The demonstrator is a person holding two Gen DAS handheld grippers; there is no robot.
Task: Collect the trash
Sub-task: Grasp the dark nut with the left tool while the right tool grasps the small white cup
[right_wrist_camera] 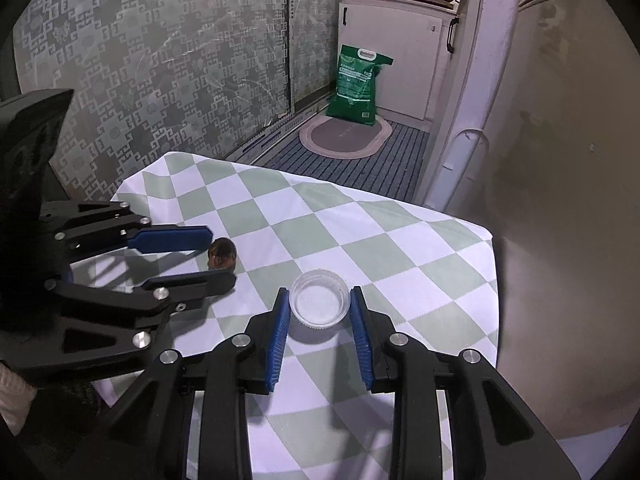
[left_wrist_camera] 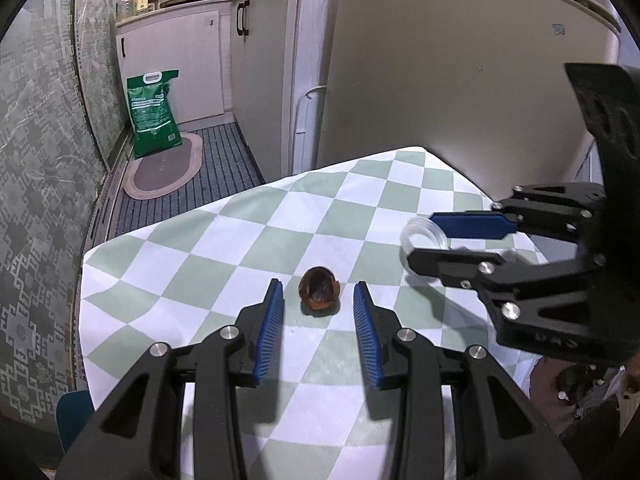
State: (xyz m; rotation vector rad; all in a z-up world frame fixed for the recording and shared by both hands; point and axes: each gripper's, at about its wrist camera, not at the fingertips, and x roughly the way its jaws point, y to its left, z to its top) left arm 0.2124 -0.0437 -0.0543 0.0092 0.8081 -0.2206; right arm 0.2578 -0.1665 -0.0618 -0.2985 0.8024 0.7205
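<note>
Green-and-white checkered cloth covers the table, and only two bits of trash show on it: a small brown rounded shell, maybe a nut husk, and a clear shallow plastic lid.

Left gripper is spread wide, one blue pad on each side of the brown husk with clear gaps, so it's bracketing the thing but not touching it yet. Husk sits flat on the cloth toward the left side of the table.

Right gripper has its blue pads just beside the clear lid on both sides. Looks like they're at the rim or almost there, but I wouldn't call it clamped; the lid rests on the cloth, right of the husk and a bit nearer the table's right edge.

Progress-wise, I'd say we're early. Nothing is lifted, both pieces are on the table, and no bin or bag for the trash shows in either view. What's left as far as I can tell: close on each piece, lift, and carry them off somewhere.

Background is just kitchen stuff: a green sack on the floor by the far cabinets.
</note>
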